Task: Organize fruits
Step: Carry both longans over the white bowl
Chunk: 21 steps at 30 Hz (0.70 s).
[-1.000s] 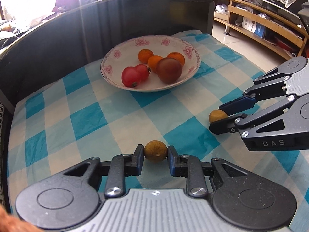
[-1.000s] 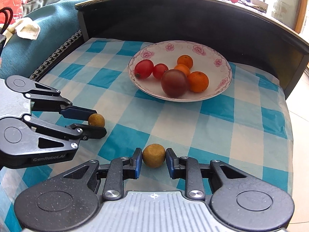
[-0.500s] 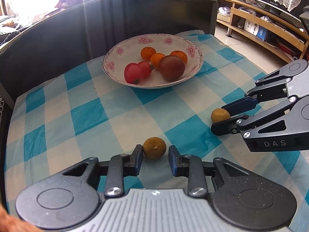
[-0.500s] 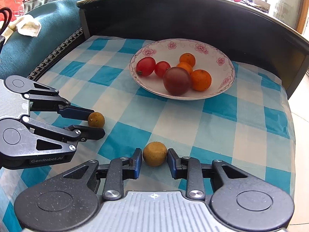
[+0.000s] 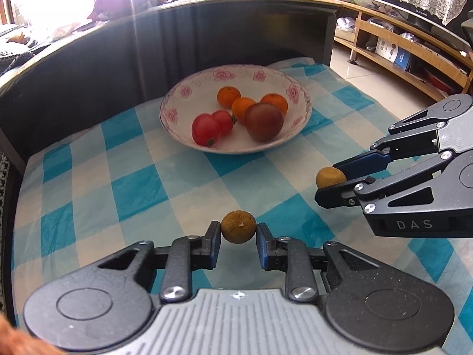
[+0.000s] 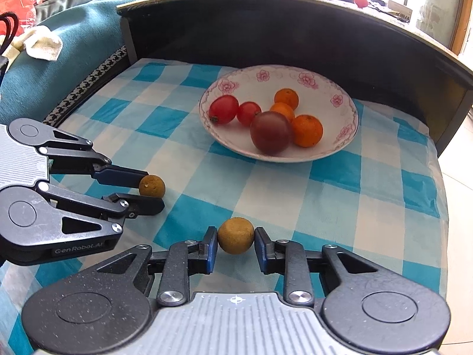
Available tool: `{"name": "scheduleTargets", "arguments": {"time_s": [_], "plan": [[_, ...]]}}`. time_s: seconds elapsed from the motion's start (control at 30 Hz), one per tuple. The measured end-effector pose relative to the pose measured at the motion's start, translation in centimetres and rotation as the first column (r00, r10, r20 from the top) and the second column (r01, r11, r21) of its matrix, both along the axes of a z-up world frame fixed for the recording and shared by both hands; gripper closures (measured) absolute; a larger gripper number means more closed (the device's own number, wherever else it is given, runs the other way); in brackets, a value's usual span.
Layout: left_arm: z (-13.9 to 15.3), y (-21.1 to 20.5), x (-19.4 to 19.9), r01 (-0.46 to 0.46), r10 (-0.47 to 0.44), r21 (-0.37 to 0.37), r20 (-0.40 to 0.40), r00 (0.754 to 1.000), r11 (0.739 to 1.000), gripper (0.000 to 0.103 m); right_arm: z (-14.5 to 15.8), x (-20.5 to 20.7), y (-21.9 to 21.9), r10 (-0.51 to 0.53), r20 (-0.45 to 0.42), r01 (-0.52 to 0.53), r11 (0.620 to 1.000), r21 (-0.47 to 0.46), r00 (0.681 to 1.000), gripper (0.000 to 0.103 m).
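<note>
Each gripper is clenched on its own small brown fruit, so the pick-up step looks finished and the carry to the bowl is what remains.

The left gripper [image 5: 239, 232] holds a round brown fruit [image 5: 238, 227] with a tiny stem dimple, pinched between both blue pads at the near edge of the checked cloth [image 5: 124, 195]. The right gripper [image 6: 235, 238] grasps a second brown fruit [image 6: 235, 235], a touch yellower, in the same way. From the side view each fruit sits right at the fingertips and seems to be lifted just clear of the cloth, though I cannot tell that for certain.

The flowered bowl [image 5: 189, 88] stands on the far side of the cloth, well apart from both grippers, close to the dark panel behind. Inside it lie two red tomatoes [image 5: 211, 127] on the left, three small oranges [image 5: 245, 105] toward the far right and one dark purple-red fruit [image 5: 264, 122] at the near right. The barest floor of the bowl is at the far left, behind the tomatoes.

My judgement: the next move calls for raising both fruits over the bowl's near rim, one hand at a time so the grippers do not crowd each other, then lowering before letting go, since round fruit dropped from height may roll or knock the others
</note>
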<state>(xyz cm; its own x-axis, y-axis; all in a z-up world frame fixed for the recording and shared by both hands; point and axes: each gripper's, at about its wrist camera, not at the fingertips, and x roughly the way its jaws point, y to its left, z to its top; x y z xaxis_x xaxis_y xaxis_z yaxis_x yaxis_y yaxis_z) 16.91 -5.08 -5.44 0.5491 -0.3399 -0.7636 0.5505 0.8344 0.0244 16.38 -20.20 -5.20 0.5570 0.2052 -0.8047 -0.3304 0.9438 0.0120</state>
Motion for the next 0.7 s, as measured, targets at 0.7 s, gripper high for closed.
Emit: {"name": "scheduleTargets", "arguments": {"time_s": [0.7], "plan": [[3.7, -3.2, 8.2, -0.047, 0.055, -0.053, 0.149, 0.987, 0.997, 0.068, 4.2, 6.9, -1.9, -0.132, 0.164, 0.119, 0.989, 0.081, 0.978, 0.082]]}}
